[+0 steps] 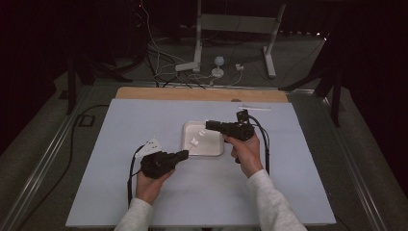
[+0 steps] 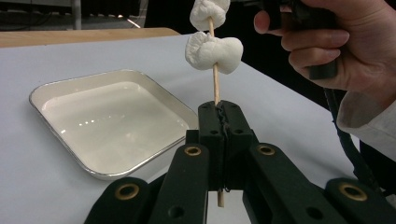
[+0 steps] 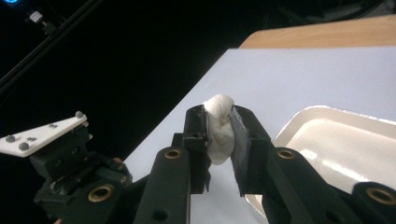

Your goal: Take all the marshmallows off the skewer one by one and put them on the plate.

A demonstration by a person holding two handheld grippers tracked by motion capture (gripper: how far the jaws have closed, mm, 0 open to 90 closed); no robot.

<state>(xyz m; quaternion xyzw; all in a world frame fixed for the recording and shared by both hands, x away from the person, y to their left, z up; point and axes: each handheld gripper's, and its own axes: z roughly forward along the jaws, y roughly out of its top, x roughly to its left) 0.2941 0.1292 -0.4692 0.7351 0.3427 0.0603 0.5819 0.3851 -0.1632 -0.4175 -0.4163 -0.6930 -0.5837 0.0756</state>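
A thin wooden skewer (image 2: pixel 215 84) stands between the shut jaws of my left gripper (image 2: pixel 224 109). Two white marshmallows are threaded on it, a lower one (image 2: pixel 214 49) and an upper one (image 2: pixel 208 11) near its tip. My right gripper (image 3: pixel 219 116) is shut on a marshmallow (image 3: pixel 218 130), seemingly the upper one. From above, the left gripper (image 1: pixel 184 154) is at the tray's near left corner. The right gripper (image 1: pixel 208 125) reaches in over the white tray (image 1: pixel 211 153), which holds nothing, and both marshmallows (image 1: pixel 194 142) hang above it.
The table has a pale sheet (image 1: pixel 144 202) and a wooden far edge (image 1: pixel 192 94). A thin white strip (image 1: pixel 254 108) lies at the far right of the sheet. Beyond the table are cables and stand legs (image 1: pixel 197 43) on the floor.
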